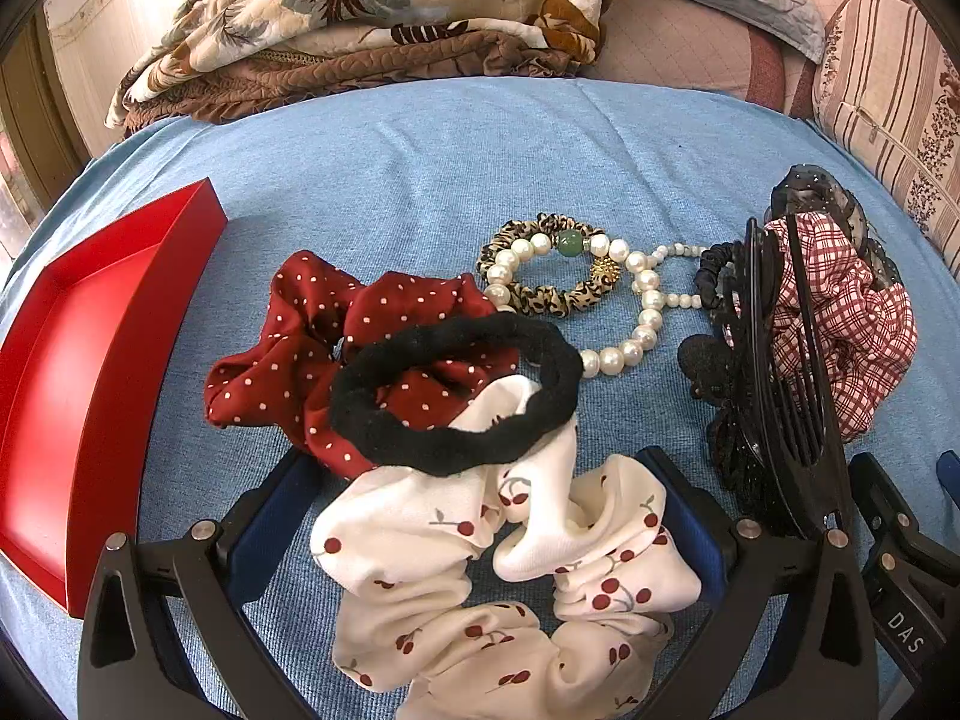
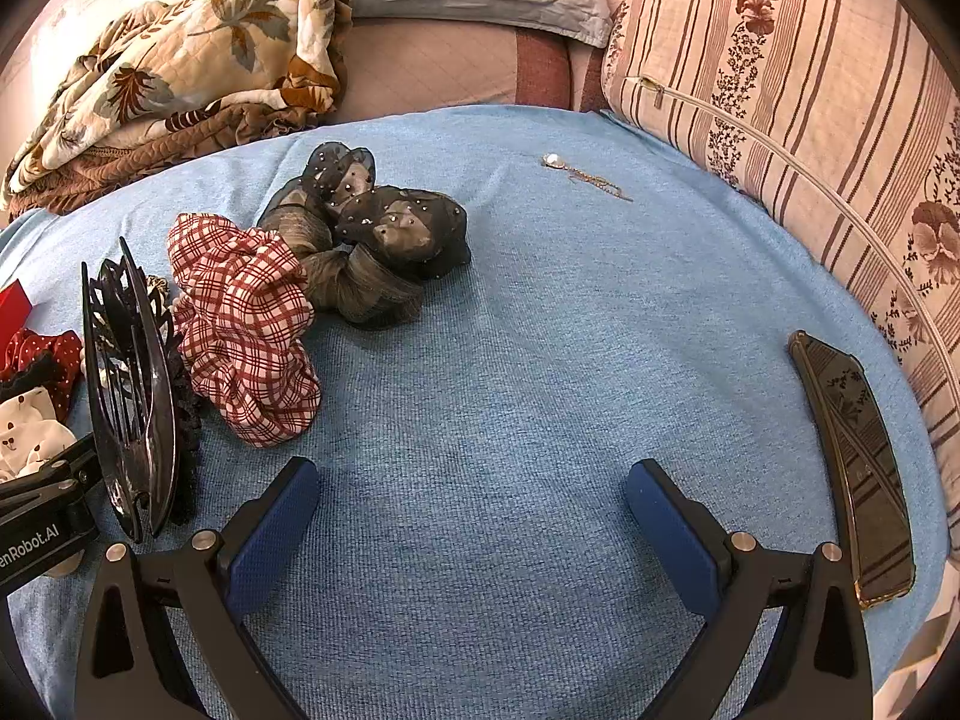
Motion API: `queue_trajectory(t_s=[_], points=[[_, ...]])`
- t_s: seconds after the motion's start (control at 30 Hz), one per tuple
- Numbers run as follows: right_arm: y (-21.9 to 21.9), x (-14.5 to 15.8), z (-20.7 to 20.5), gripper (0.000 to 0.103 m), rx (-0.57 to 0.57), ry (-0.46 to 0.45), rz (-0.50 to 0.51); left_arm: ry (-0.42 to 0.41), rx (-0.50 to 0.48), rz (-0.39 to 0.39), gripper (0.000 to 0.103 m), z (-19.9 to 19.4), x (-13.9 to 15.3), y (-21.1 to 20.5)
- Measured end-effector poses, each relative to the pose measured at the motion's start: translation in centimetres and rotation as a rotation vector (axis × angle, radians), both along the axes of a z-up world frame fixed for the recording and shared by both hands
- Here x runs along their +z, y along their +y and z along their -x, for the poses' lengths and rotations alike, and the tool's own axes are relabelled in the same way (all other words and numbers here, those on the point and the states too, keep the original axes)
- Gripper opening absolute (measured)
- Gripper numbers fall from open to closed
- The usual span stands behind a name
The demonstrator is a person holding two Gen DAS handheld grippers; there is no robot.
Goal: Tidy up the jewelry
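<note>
Bed: blue blanket (image 2: 510,360), my pieces scattered.
Red tray (image 1: 90,360), nine o'clock: holds nothing.
Jaws: both wide, empty; left gripper (image 1: 480,516) straddles cherry scrunchie (image 1: 510,588).

Bright warm daylight from upper left, soft shadows, sharp focus, strong fisheye edge bending.

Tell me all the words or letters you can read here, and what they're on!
"DAS", white letters on the right hand-held gripper's black body, seen at the left view's edge.
"enRobot.AI", cut off at the start, on the left hand-held gripper's body, seen at the right view's edge.
Nothing else has writing.
</note>
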State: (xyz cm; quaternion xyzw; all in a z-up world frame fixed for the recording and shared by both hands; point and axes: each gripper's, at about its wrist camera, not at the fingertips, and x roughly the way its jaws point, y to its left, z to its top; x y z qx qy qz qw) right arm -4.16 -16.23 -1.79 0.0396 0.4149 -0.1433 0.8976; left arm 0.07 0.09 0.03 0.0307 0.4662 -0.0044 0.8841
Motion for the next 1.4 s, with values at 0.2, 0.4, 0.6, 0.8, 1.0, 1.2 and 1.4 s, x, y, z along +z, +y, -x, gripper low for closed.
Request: queue_trajectory(t_s=[0.2,0.4,0.6,0.8,1.0,1.2,1.4], points=[[0.0,0.0,0.0,0.103,0.000,0.000,-0.001,0.000,0.000,0.000,0.103,0.0,0.0,0.0],[0.0,0.0,-0.1,0.103,0.000,0.000,0.000,0.000,0.002,0.000,0.103,0.0,0.0,0.0],[-0.2,-0.1,0.1,0.103,0.008,-0.002,-0.006,0.001,0.005,0.000,0.103,-0.1,0.2,-0.1],[-0.2,0.0,0.3,0.103,0.022,-0.011,-0.038,0.039,-0.019,0.001,0.103,0.0,0.3,0.2],[-0.6,0.2,1.2,0.103,0.050,0.026,-0.104,0.088,-0.129,0.023,0.103,1.6,1.0,1.3],[0.4,0.6,2.4,0.103,0.066,0.019,-0.040,-0.019,-0.131,0.063,0.103,6.8,4.9,3.1],[0.8,2.4,4.9,0.102,0.008,-0.061,-0.013,-0.170,-0.076,0.075,0.103,11.7,10.0,6.0]])
